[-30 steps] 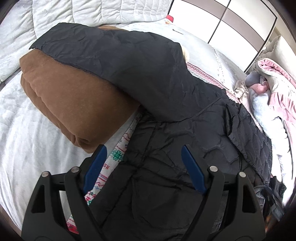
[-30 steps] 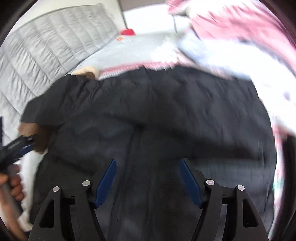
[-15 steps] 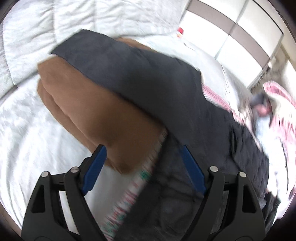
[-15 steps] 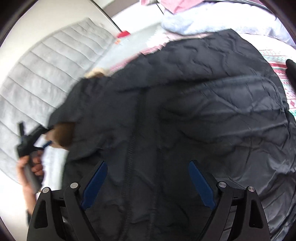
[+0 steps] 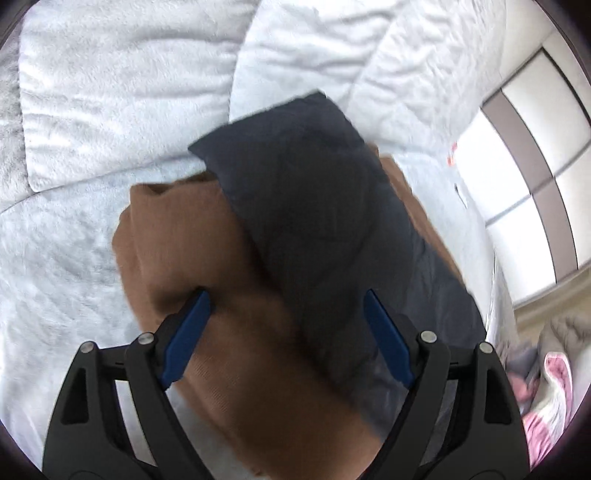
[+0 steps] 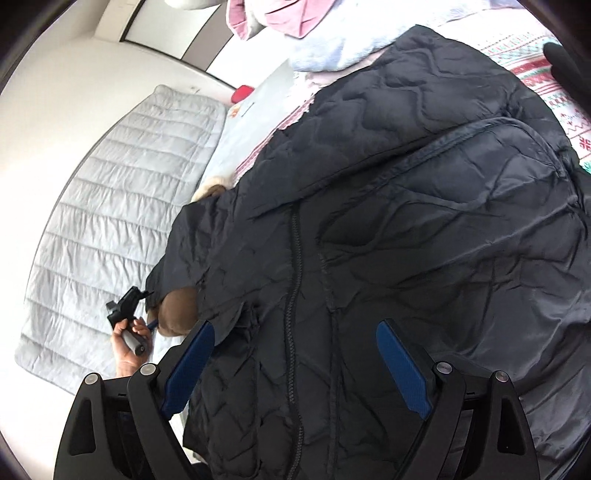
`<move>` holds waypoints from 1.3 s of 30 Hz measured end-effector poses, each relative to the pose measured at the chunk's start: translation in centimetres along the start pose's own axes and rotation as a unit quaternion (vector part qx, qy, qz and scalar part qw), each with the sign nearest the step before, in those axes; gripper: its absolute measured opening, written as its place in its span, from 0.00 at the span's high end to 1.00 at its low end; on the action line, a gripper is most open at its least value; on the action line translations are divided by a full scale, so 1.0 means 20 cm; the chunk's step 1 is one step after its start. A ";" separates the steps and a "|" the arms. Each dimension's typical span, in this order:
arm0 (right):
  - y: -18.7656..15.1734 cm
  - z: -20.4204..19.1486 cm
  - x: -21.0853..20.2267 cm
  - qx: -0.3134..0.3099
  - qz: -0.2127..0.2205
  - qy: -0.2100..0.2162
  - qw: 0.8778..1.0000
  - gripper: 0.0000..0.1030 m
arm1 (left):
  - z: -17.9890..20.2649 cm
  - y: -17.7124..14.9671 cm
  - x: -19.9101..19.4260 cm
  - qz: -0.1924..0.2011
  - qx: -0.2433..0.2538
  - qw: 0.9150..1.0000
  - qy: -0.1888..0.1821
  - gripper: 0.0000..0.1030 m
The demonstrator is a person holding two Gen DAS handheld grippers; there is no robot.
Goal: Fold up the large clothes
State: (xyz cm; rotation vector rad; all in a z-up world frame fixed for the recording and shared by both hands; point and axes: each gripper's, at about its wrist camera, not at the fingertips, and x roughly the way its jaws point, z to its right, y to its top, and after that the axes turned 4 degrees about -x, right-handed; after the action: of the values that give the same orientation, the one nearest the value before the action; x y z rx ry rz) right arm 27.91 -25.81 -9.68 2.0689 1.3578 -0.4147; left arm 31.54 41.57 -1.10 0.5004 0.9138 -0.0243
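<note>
My left tongs (image 5: 284, 325) stand wide open with nothing between the blue pads; I see them hovering over the folded brown garment (image 5: 207, 266). That view is blurred. A sleeve of the dark quilted jacket (image 5: 321, 206) lies draped across the top of the brown garment, its cuff end toward the pale quilted headboard (image 5: 129, 92). Both rest on the bed (image 5: 55, 258), which has a light fleecy cover. White and brown wardrobe doors (image 5: 535, 158) show at the right edge, with a pink and grey pile of clothes (image 5: 554, 369) low on the right.

My right tongs (image 6: 291, 354) are also spread wide and grip nothing; they sit above the jacket's front. From this view the dark quilted jacket (image 6: 406, 221) lies spread across the bed, zip running up the middle, collar end away from me. A patterned red, white and green cloth (image 6: 535, 81) lies under it at the far side. At left I see the person's left hand (image 6: 129, 339) holding the left tongs (image 6: 147, 306) at the sleeve's cuff, just beside the brown garment (image 6: 181, 306). Pink and pale blue clothes (image 6: 314, 33) lie beyond the collar.
</note>
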 end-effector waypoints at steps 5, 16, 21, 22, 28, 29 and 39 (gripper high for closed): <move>0.01 0.04 -0.04 0.008 0.009 0.001 1.000 0.12 | 0.14 0.01 -0.02 0.052 0.052 0.997 0.022 0.48; 0.07 0.16 -0.21 0.057 0.058 0.003 0.997 0.12 | 0.65 -0.19 -0.37 0.149 0.202 0.968 -0.014 0.93; 0.10 0.23 -0.28 0.091 0.079 0.011 0.993 0.12 | 0.87 -0.41 -0.59 0.138 0.244 0.955 -0.098 0.95; 0.10 0.25 -0.30 0.098 0.083 0.014 0.992 0.12 | 0.89 -0.44 -0.61 0.134 0.249 0.953 -0.114 0.95; 0.13 0.31 -0.39 0.114 0.106 0.017 0.988 0.12 | 1.08 -0.77 -0.70 0.101 0.300 0.933 -0.169 0.95; 0.13 0.31 -0.39 0.112 0.108 0.011 0.988 0.12 | 1.09 -0.81 -0.70 0.089 0.301 0.932 -0.181 0.95; 0.13 0.38 -0.44 0.120 0.115 0.002 0.986 0.12 | 1.14 -1.07 -0.58 0.047 0.339 0.931 -0.129 0.90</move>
State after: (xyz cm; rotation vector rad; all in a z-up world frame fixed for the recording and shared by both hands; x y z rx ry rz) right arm 27.21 -37.66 -9.63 2.3919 1.0979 -0.4948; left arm 36.64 10.71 10.55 1.1572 0.6026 -0.3208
